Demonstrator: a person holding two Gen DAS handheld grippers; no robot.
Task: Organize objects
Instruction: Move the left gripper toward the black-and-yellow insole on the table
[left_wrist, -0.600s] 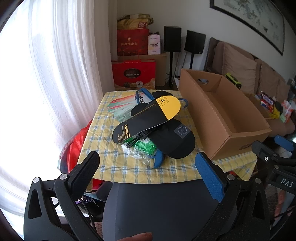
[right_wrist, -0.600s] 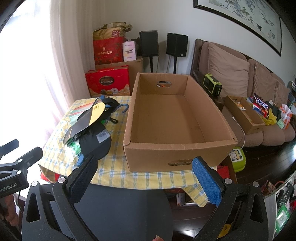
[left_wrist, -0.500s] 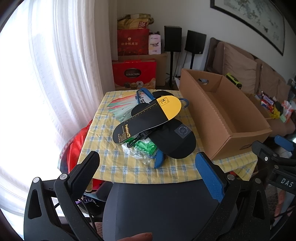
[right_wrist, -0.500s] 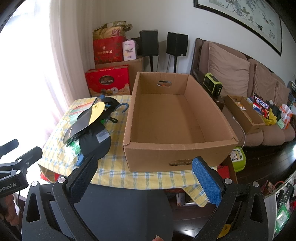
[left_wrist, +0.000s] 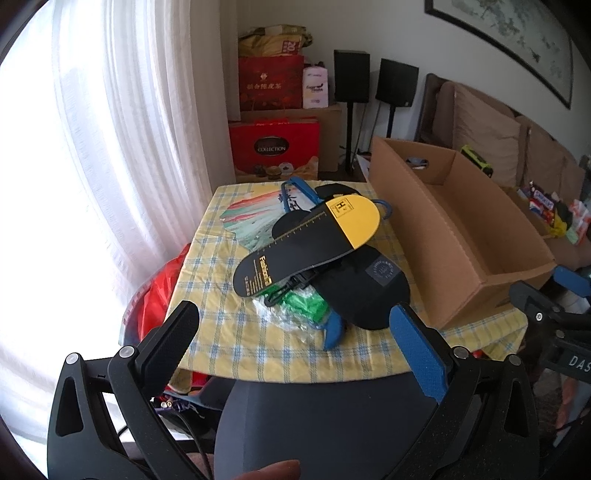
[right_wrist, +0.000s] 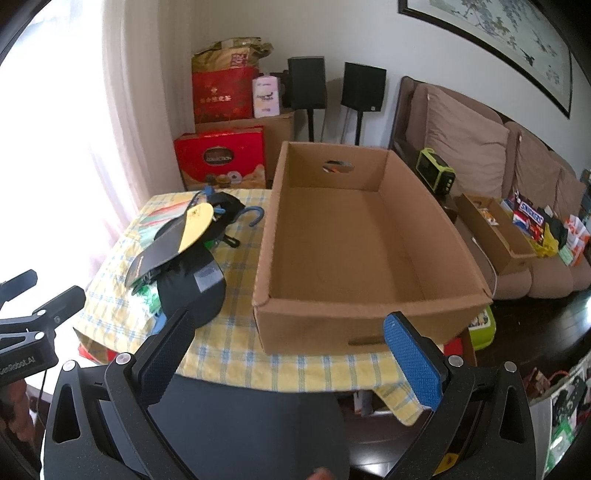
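Note:
A pile lies on the yellow checked tablecloth (left_wrist: 229, 332): a black and yellow insole (left_wrist: 306, 245) on top, a black cap (left_wrist: 364, 291), a green item in clear plastic (left_wrist: 303, 308), a blue hanger (left_wrist: 334, 328) and a colourful printed sheet (left_wrist: 255, 218). An empty open cardboard box (right_wrist: 354, 236) stands to the right of the pile. My left gripper (left_wrist: 295, 330) is open and empty, short of the table's near edge in front of the pile. My right gripper (right_wrist: 286, 338) is open and empty, in front of the box. The pile also shows in the right wrist view (right_wrist: 184, 251).
Red gift boxes (left_wrist: 275, 147) and two black speakers (left_wrist: 351, 81) stand behind the table. A brown sofa (right_wrist: 480, 166) with a small cardboard box (right_wrist: 491, 229) and snacks is at the right. A white curtain (left_wrist: 110, 147) hangs at the left. A red bag (left_wrist: 157, 295) sits beside the table.

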